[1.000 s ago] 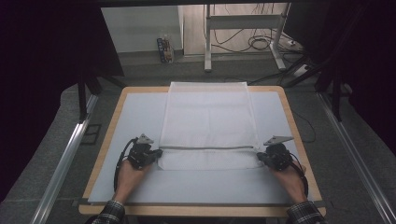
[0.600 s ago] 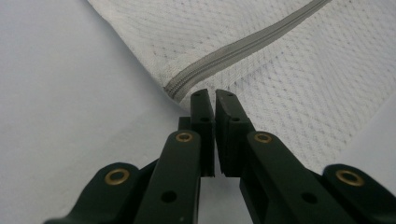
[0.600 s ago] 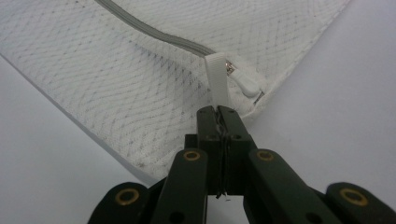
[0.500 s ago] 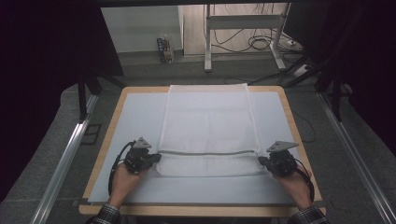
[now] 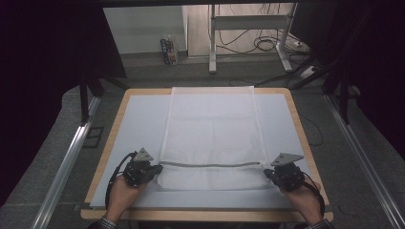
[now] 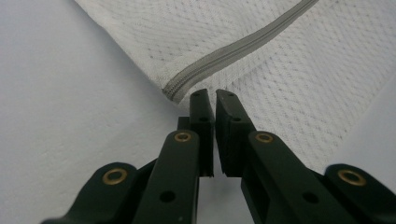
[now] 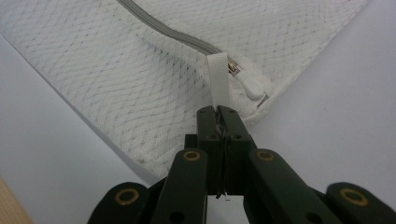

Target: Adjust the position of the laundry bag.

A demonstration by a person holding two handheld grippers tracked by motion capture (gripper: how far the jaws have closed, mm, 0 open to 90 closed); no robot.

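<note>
Both grippers (left (image 5: 149, 170), right (image 5: 272, 174)) pinch the mesh bag's (image 5: 212, 129) near corners.

Your white bag (image 5: 212, 133) is open mesh cloth, matt and see-through, with a rough netted weave up close. Its grey zipper (image 5: 210, 164) runs as a finely ribbed woven tape, and the white loop (image 7: 218, 79) at the right end is flat ribbed webbing. The zipper pull (image 7: 250, 84) beside it looks like smooth white plastic on a small shiny metal link. Your left gripper (image 6: 214, 100) and right gripper (image 7: 218, 112) are matt black plastic with brass-coloured rivets. The table (image 5: 138, 114) carries a smooth pale matt sheet, edged in light wood.
</note>
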